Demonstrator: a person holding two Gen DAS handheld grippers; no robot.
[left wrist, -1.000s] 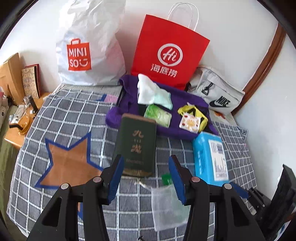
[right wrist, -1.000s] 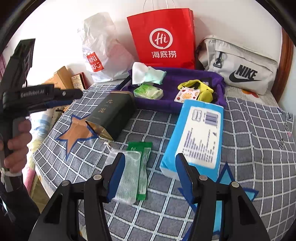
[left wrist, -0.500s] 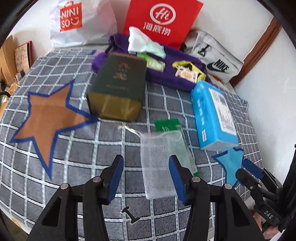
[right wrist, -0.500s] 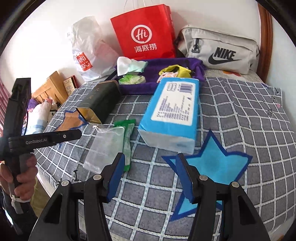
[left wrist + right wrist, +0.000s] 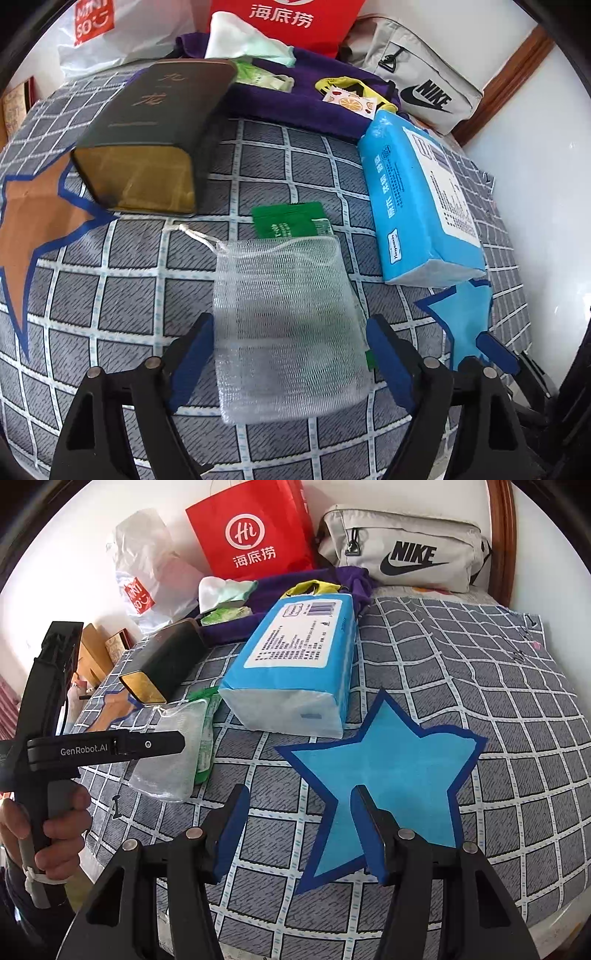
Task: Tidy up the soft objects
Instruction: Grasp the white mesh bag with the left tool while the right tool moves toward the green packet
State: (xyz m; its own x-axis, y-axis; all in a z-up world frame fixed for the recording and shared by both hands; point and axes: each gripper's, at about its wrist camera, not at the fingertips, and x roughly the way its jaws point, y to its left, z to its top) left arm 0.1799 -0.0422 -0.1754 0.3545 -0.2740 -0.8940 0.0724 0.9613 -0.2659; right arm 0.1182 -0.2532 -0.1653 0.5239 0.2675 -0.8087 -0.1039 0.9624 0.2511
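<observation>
A white mesh pouch (image 5: 284, 325) lies flat on the checked bedcover, partly over a green sachet (image 5: 288, 221). My left gripper (image 5: 290, 343) hangs low over the pouch with its jaws opening, one blue pad on each side, neither pressing on it. A blue tissue pack (image 5: 417, 206) lies to the right. In the right wrist view my right gripper (image 5: 299, 819) stands open over the near left edge of a blue star patch (image 5: 391, 771), nothing between its fingers. The tissue pack (image 5: 295, 661) and mesh pouch (image 5: 173, 753) lie beyond it, left.
A dark green box (image 5: 155, 129) lies on its side by a brown star patch (image 5: 33, 218). Behind are a purple cloth (image 5: 295, 107) with small packets, a red paper bag (image 5: 255, 531), a white plastic bag (image 5: 147, 568) and a grey Nike pouch (image 5: 402, 550). A hand (image 5: 55, 830) holds the left gripper's handle.
The left gripper sank toward the mesh pouch and its jaws spread wider around it. The right gripper moved right and down, from in front of the tissue pack to the blue star.
</observation>
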